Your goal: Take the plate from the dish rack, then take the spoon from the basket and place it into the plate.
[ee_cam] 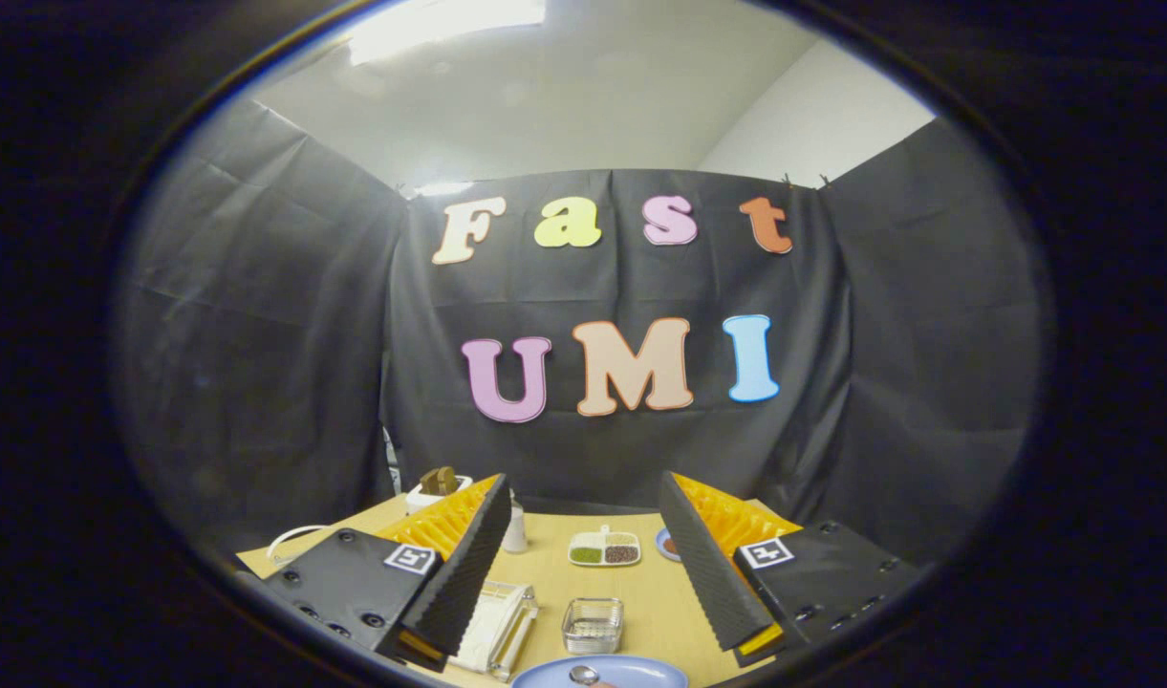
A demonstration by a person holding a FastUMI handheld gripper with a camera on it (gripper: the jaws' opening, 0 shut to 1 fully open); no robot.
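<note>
A blue plate [631,675] lies flat on the wooden table [640,597], low between the bases of my fingers. On it rests the shiny bowl of a metal spoon [583,675]; its handle is cut off from sight. My gripper [581,485] is open and raised above the table, tilted up toward the booth wall, with nothing between its ribbed black pads [464,564]. A white slatted rack [495,626] sits by the left finger, partly hidden behind it. A white basket-like holder [430,495] with a brown item in it stands at the far left, beyond the left fingertip.
A small clear glass box [593,624] stands just beyond the plate. Farther back are a white divided dish of green and brown grains [604,549], a small blue saucer [666,545] and a white shaker [514,528]. A white loop [291,541] lies at the table's left edge.
</note>
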